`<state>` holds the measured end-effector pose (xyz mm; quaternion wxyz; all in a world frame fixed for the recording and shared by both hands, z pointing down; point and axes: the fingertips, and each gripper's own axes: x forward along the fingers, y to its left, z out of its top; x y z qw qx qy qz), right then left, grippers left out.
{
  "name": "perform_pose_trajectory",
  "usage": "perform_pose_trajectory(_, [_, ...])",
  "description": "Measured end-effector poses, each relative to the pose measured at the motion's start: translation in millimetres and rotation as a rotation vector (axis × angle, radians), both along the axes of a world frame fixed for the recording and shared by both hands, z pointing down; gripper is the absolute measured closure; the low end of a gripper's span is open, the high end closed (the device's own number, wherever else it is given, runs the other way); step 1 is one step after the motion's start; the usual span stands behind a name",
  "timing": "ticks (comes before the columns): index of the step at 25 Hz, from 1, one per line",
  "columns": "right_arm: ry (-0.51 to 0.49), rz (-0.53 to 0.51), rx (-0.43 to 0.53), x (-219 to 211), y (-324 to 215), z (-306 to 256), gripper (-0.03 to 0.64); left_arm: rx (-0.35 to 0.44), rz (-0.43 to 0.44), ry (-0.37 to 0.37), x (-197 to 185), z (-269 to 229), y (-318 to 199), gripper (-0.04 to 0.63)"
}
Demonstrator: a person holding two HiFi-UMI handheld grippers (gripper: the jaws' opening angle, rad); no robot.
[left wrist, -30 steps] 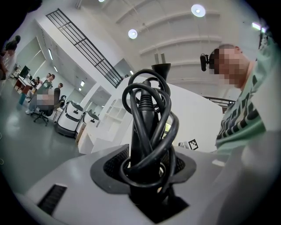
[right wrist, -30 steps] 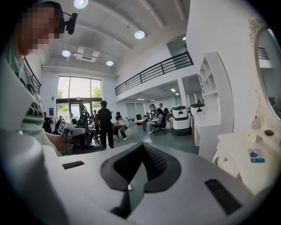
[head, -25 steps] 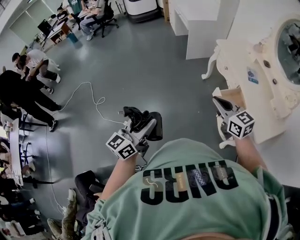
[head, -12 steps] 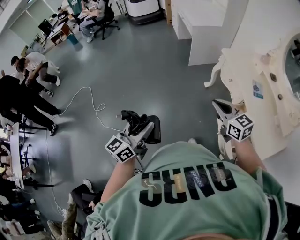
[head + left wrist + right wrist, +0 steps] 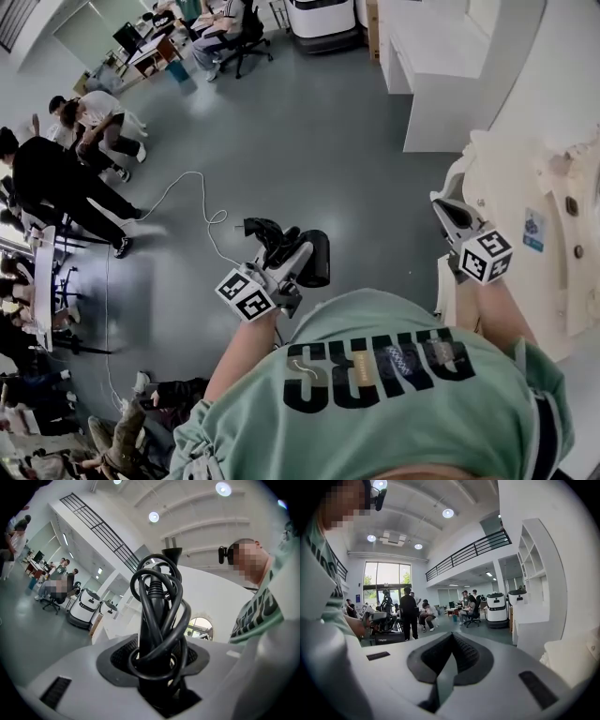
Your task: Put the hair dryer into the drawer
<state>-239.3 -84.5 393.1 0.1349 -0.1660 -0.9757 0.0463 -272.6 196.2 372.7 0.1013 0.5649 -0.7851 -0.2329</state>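
Note:
My left gripper (image 5: pixel 286 255) is shut on the black hair dryer (image 5: pixel 302 255) and carries it at waist height over the grey floor. In the left gripper view the dryer's handle, wrapped in its black cord (image 5: pixel 157 616), stands upright between the jaws of the left gripper (image 5: pixel 159 672). My right gripper (image 5: pixel 448 214) is shut with nothing in it, next to the cream dressing table (image 5: pixel 562 216). In the right gripper view the right gripper (image 5: pixel 443 672) shows its pads almost meeting. No drawer shows clearly.
A white cable (image 5: pixel 197 202) lies looped on the floor ahead. Several people (image 5: pixel 66 178) sit and stand at desks on the left. A white cabinet (image 5: pixel 441 84) stands beyond the dressing table, and a white machine (image 5: pixel 323 14) at the back.
The dressing table has slid to the picture's right edge, and the tan open drawer seen a second ago is out of sight. Both grippers moved along with the person, grips unchanged.

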Motion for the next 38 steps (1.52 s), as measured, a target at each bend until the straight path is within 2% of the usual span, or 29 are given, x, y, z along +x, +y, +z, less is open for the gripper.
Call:
perform_pose_trajectory(6, [-0.007,0.02,-0.012,-25,27,5,0.623,-0.039,0.038,0.007,-35,18,15,0.385])
perform_pose_trajectory(10, [-0.003,0.017,0.007,-30,31,3,0.623,-0.03,0.033,-0.001,-54,14,18,0.385])
perform_pose_trajectory(19, [-0.006,0.084,0.001,-28,19,-6,0.623,-0.043,0.074,-0.016,-69,4,11,0.385])
perform_pose_trajectory(25, [-0.015,0.156,-0.014,-15,-13,2,0.623,-0.07,0.141,-0.032,-78,8,-26,0.387])
perform_pose_trajectory(32, [-0.019,0.33,-0.032,39,-77,4,0.623,-0.12,0.315,-0.084,-72,2,-110,0.387])
perform_pose_trajectory(38, [0.007,0.568,-0.053,131,-144,20,0.623,-0.166,0.553,-0.141,-38,10,-217,0.387])
